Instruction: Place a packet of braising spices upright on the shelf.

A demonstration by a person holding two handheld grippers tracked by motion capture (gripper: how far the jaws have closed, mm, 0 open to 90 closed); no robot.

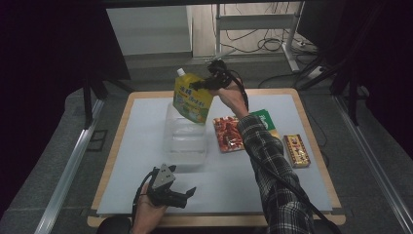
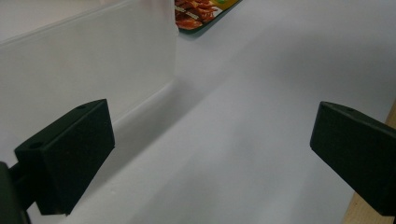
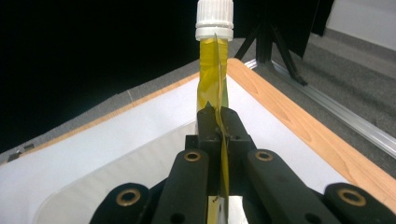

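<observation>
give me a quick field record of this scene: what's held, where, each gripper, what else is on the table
held item: yellow spouted pouch, white cap up
holder: right gripper, jaws shut on the pouch's edge
pouch position: hanging above the clear plastic bin
left gripper: open, holding nothing, near the table's front edge
other items: red snack pack, green pack, boxed bar
surface: white mat on the wooden table

High view looked forward and down over the table (image 1: 146, 204); both gripper views sat close behind their jaws, sharing the clear bin (image 2: 84, 60).
</observation>
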